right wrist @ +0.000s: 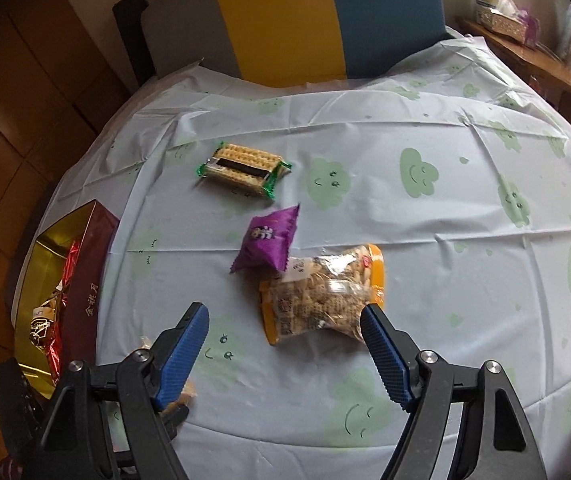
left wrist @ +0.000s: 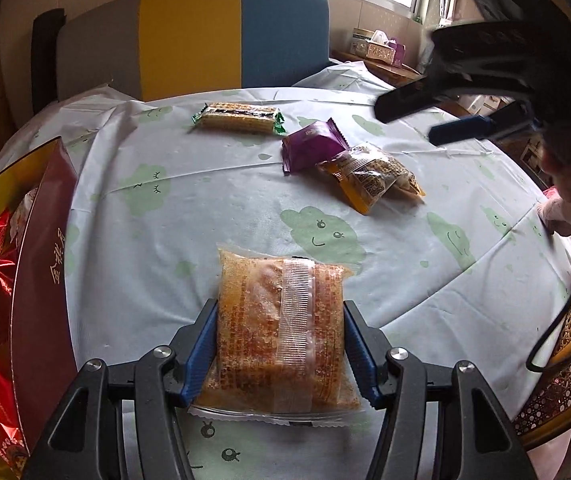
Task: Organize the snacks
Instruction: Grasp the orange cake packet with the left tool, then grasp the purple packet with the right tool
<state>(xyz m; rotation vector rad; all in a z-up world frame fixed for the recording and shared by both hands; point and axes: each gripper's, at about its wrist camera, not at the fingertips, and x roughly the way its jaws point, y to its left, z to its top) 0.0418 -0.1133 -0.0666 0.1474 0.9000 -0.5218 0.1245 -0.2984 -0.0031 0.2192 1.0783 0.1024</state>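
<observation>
The orange snack pack (left wrist: 281,332) lies flat on the table (left wrist: 205,208), its long side pointing away from the left claw (left wrist: 281,344). The left claw tilts down and squeezes the pack from both sides. Just to the left is the red and gold box (left wrist: 41,280), with shiny red packs inside. The right claw (right wrist: 285,344) tilts down too, and it is wide apart with nothing in it. It hangs by the peanut bag (right wrist: 325,292), which lies sideways, touching the purple pack (right wrist: 269,240).
</observation>
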